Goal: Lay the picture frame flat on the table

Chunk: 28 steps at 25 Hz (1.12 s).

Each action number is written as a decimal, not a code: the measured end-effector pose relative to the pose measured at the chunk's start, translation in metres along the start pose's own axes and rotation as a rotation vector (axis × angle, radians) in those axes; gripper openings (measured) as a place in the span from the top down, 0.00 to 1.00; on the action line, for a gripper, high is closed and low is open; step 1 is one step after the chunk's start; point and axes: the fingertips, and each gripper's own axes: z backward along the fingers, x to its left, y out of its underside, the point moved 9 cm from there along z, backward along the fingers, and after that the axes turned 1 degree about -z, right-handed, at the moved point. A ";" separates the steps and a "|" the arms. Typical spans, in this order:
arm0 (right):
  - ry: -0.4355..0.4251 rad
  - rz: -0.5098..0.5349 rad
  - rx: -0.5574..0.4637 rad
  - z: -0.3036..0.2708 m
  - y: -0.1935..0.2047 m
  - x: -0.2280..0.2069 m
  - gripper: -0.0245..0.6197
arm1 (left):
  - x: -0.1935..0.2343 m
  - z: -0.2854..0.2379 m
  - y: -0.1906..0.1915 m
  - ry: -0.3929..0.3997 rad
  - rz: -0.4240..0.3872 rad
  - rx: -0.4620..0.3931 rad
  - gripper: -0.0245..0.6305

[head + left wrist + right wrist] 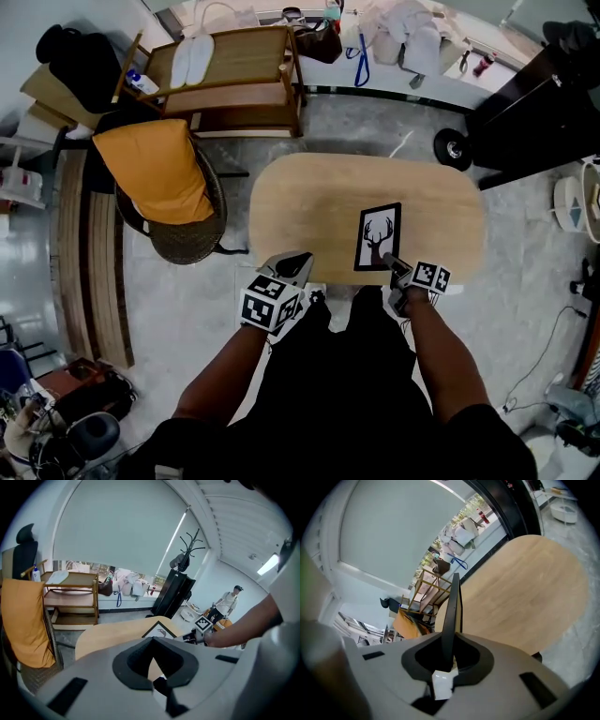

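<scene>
The picture frame (378,237), black-rimmed with a deer silhouette, is over the right half of the oval wooden table (309,197), picture side up. My right gripper (389,265) is shut on its near edge. In the right gripper view the frame (452,616) runs edge-on out of the jaws (446,660) over the table (525,588). Whether it lies fully flat I cannot tell. My left gripper (298,262) hovers at the table's near edge, left of the frame, shut and holding nothing. In the left gripper view the frame (159,630) lies ahead of the gripper (153,667).
A wicker chair with an orange cushion (164,178) stands close to the table's left end. A wooden shelf cart (234,80) is beyond it. A black wheeled unit (525,103) is at the far right. A person (228,603) stands across the room.
</scene>
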 end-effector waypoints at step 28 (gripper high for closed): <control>0.182 0.059 0.185 -0.125 -0.025 -0.167 0.73 | -0.032 -0.067 0.021 -0.110 0.092 0.163 0.96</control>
